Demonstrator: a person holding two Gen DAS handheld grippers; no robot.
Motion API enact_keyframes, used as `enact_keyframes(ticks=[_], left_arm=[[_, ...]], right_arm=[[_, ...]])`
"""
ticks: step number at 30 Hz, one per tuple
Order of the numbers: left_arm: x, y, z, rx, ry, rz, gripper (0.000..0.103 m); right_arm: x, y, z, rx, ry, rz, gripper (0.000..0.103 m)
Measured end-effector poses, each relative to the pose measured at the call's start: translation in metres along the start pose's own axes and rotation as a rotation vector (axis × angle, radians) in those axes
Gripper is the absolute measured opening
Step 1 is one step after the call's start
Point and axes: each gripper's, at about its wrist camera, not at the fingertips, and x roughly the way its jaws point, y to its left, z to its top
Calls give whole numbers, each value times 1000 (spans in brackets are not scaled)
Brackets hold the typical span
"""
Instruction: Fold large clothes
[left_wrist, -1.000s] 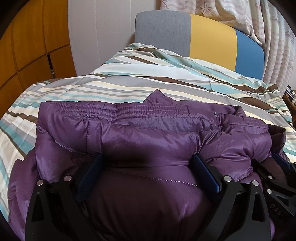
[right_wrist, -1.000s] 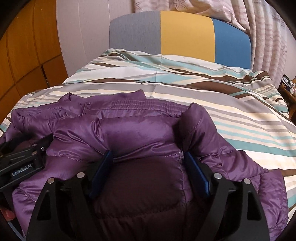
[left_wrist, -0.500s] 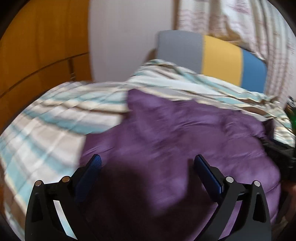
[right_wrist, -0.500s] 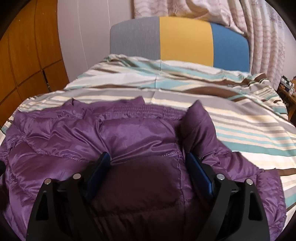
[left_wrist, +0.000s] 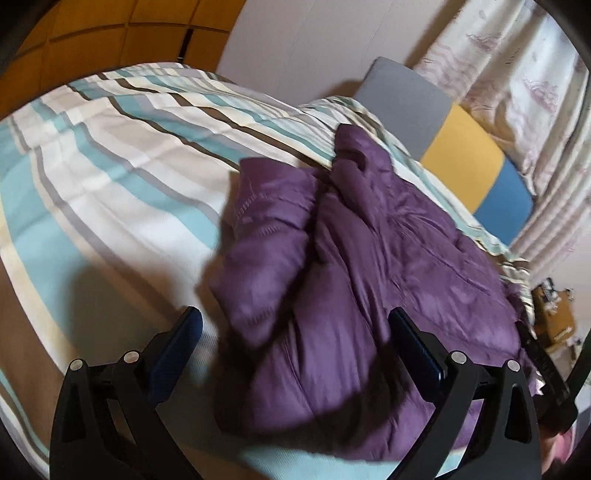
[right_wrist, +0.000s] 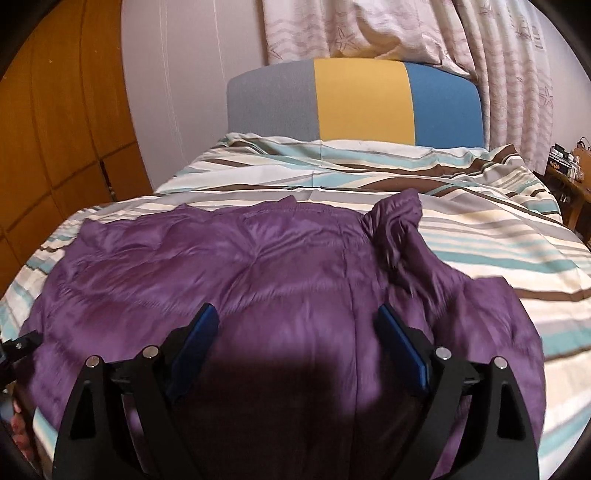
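A purple puffer jacket (right_wrist: 258, 280) lies spread across the striped bed cover (right_wrist: 498, 236), with one bunched-up part (right_wrist: 395, 221) standing at its far right. My right gripper (right_wrist: 299, 328) hovers open over the jacket's near half, and its blue pads (right_wrist: 199, 332) are clear of the cloth. In the left wrist view the jacket (left_wrist: 388, 258) runs off to the right, with a folded flap (left_wrist: 266, 236) on its left side. My left gripper (left_wrist: 295, 332) is open at that left edge, one pad (left_wrist: 184, 332) over the bed cover (left_wrist: 92, 192) and the other over the jacket.
A grey, yellow and blue headboard (right_wrist: 362, 103) closes the far end of the bed, with curtains (right_wrist: 498, 74) behind it. A wooden wardrobe (right_wrist: 55, 129) stands on the left. A cluttered side table (right_wrist: 569, 166) is at the right. A hand (right_wrist: 18, 424) shows at the lower left.
Both grippers have let go of the jacket bulge they held. The left one swung left and rolled to the jacket's edge. The right one pulled back and up; the jacket lies flatter.
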Motion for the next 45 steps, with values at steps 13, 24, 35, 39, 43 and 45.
enact_keyframes(ticks=[13, 24, 35, 39, 43, 45], left_arm=[[-28, -7, -35, -21, 24, -67, 82], [-20, -8, -37, -140, 63, -167, 68], [-9, -23, -32, -297, 67, -230, 68], [-3, -27, -32, -264, 37, -211, 68], [6, -23, -25, -316, 26, -202, 68], [11, -16, -21, -391, 21, -208, 68]], right_arm=[[-41, 10, -35, 18, -24, 12, 84], [-51, 0, -45, 67, -15, 24, 67], [-46, 40, -46, -80, 46, 89, 38], [-27, 47, -51, -120, 121, 58, 38], [-24, 50, -54, -139, 127, 38, 38], [-22, 49, -54, -134, 129, 42, 38]])
